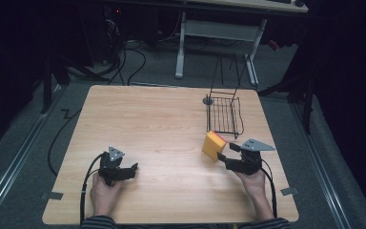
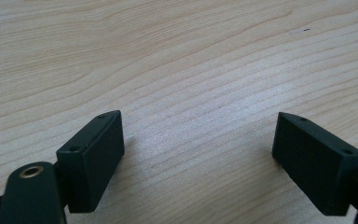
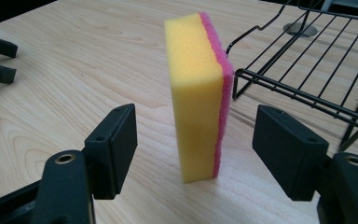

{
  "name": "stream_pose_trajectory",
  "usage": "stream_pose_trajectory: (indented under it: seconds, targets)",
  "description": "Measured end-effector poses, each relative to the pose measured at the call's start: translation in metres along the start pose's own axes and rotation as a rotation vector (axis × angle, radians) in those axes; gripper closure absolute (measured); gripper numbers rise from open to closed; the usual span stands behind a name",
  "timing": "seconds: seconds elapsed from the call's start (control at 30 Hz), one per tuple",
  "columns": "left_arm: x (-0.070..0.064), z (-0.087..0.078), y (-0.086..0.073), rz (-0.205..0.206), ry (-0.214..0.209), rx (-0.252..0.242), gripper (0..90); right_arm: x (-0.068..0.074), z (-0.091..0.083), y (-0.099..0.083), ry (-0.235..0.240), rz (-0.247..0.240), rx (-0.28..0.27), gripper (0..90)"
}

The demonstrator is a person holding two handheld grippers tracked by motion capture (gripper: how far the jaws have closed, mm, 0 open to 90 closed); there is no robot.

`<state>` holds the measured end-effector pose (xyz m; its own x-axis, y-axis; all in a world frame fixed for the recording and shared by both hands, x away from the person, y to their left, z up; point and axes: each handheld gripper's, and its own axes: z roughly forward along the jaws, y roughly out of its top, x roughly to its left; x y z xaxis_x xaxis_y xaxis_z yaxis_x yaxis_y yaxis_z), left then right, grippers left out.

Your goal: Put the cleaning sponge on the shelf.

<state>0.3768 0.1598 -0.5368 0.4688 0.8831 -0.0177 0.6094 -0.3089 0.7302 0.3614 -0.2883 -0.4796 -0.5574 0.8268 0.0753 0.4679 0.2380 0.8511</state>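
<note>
Light, soft, squashy sponge [image 3: 199, 95], upright at twelve o'clock between right gripper's [image 3: 196, 154] spread jaws; pinch broad faces gently. Left gripper [image 2: 198, 149] open, empty.

The table [image 1: 162, 124] is pale wood-grain board with a smooth, faintly sheeny finish, and the sponge [image 3: 199, 93] is soft yellow foam, finely pored and matt, backed by a rougher, fibrous pink scouring layer. The rack [image 3: 307, 56] is thin black-coated metal wire with a slight gloss. The right gripper [image 3: 196, 149] and the left gripper [image 2: 198, 154] have matt black, hard plastic-looking jaws, each with a brassy metal insert.
</note>
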Motion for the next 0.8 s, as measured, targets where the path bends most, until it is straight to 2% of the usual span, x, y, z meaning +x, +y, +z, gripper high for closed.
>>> stream_pose_trajectory:
  seconds: [0.23,0.5,0.8]
  targets:
    - [0.000,0.000,0.000,0.001,0.000,0.001,17.3,0.002,0.019,0.004,0.002,-0.012,0.031,31.8]
    - [0.000,0.000,0.000,0.001,0.000,0.001,17.3,0.002,0.040,0.001,0.007,0.003,0.051,34.5]
    - [0.000,0.000,0.000,0.002,-0.001,0.001,17.3,0.000,0.053,-0.004,-0.008,-0.002,0.073,44.1]
